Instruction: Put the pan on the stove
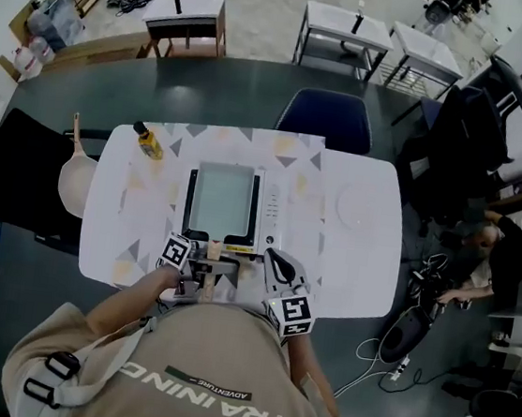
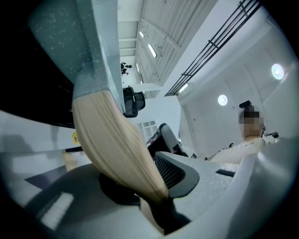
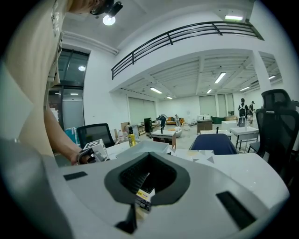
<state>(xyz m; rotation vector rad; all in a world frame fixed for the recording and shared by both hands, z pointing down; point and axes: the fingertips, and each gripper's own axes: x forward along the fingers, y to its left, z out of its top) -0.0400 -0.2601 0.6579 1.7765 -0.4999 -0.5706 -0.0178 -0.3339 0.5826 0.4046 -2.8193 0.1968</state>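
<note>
Head view, pan: the grey rectangular pan (image 1: pixel 222 198) sits on the stove (image 1: pixel 273 212) at frame centre, its wooden handle (image 1: pixel 211 250) pointing at the lower edge.
Head view, bench: white bench (image 1: pixel 359 253), with a yellow bottle (image 1: pixel 148 142) at its upper left corner.
Head view, left tool: the left tool (image 1: pixel 199 269) is at the handle's end, below the stove.
Head view, right tool: the right tool (image 1: pixel 273 261) is just right of the handle, apart from it.
Left gripper view, left tool: the left tool (image 2: pixel 159 196) is clamped on the pan's handle (image 2: pixel 117 149); the pan's grey body (image 2: pixel 88 42) fills the upper left.
Right gripper view, right tool: the right tool (image 3: pixel 147 179) has its jaws together with nothing between them.
Right gripper view, pan: the pan's rim (image 3: pixel 142 145) shows just above the jaws, and a blue chair (image 3: pixel 212 142) stands to the right.
</note>
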